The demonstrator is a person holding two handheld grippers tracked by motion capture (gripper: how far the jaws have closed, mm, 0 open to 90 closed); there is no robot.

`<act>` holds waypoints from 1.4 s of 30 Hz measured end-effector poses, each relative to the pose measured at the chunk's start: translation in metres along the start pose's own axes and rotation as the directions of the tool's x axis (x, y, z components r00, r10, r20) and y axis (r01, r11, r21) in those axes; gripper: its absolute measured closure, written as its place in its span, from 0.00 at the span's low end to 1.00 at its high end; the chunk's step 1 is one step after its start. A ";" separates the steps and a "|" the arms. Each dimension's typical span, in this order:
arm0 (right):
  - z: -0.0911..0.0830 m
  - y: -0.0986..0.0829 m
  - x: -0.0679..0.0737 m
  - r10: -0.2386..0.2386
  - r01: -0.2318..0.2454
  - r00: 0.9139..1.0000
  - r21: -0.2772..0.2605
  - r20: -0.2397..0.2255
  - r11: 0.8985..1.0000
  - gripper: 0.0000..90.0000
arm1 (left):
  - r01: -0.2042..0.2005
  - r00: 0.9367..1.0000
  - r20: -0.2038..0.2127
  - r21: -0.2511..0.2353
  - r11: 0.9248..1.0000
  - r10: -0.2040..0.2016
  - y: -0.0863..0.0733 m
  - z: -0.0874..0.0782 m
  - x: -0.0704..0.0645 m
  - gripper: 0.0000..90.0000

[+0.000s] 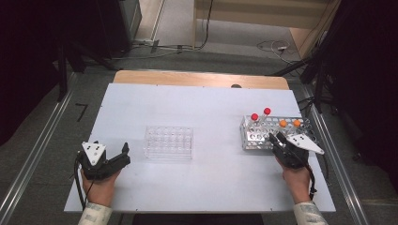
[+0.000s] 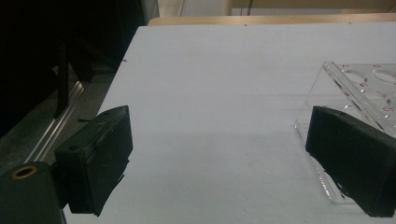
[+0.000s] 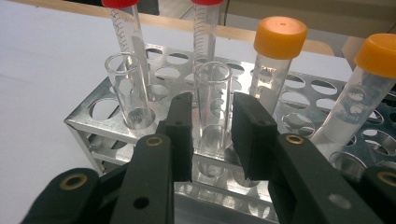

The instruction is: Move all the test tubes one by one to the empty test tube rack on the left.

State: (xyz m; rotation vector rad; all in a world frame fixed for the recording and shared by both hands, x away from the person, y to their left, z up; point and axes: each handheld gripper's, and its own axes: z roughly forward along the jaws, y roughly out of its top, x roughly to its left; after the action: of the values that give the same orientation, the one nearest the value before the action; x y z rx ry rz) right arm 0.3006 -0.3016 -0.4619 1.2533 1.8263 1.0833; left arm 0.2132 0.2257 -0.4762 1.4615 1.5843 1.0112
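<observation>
A metal tube rack (image 1: 253,137) stands at the table's right. It holds two red-capped tubes (image 1: 261,114), two orange-capped tubes (image 1: 289,123) and two uncapped glass tubes. My right gripper (image 1: 276,137) is at the rack's front edge. In the right gripper view its jaws (image 3: 212,112) stand either side of one uncapped tube (image 3: 212,79) with thin gaps showing, and the tube is upright in its hole. The other uncapped tube (image 3: 126,79) stands to its left. My left gripper (image 1: 126,154) rests open at the front left, beside an empty clear plastic rack (image 1: 168,141).
The white table (image 1: 211,103) has a wooden strip along its far edge. In the left gripper view the clear rack's corner (image 2: 355,84) lies just behind the right-hand jaw. Cables run over the floor beyond the table, and metal rails flank both sides.
</observation>
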 end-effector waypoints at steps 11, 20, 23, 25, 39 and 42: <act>0.005 -0.001 -0.001 0.013 -0.013 1.000 0.003 0.003 1.000 0.80 | 0.004 1.000 0.004 0.003 1.000 -0.004 0.000 0.001 0.000 0.09; -0.002 0.004 -0.002 0.030 -0.030 1.000 -0.026 0.001 0.999 0.81 | 0.006 1.000 0.005 0.007 1.000 -0.006 0.000 0.001 0.000 0.09; -0.010 0.011 -0.004 0.042 -0.042 0.999 -0.051 -0.007 0.998 0.81 | 0.007 1.000 0.006 0.002 1.000 -0.007 0.000 0.000 0.000 0.09; -0.016 0.016 -0.006 0.053 -0.053 0.999 -0.068 -0.011 0.996 0.81 | 0.009 1.000 0.007 0.001 1.000 -0.009 0.000 0.000 0.000 0.09; -0.048 0.027 -0.004 0.056 -0.063 0.996 -0.104 -0.076 0.993 0.81 | 0.011 1.000 0.015 -0.006 1.000 -0.011 0.002 -0.003 0.000 0.09; -0.052 0.025 -0.002 0.047 -0.056 0.995 -0.096 -0.092 0.994 0.81 | 0.016 1.000 0.024 -0.008 1.000 -0.016 0.003 -0.004 -0.001 0.09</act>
State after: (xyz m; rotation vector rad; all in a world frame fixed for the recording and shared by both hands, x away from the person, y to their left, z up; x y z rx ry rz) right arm 0.2663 -0.3119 -0.4170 1.2176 1.7919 1.2612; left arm 0.2108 0.2243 -0.4722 1.4479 1.5703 0.9870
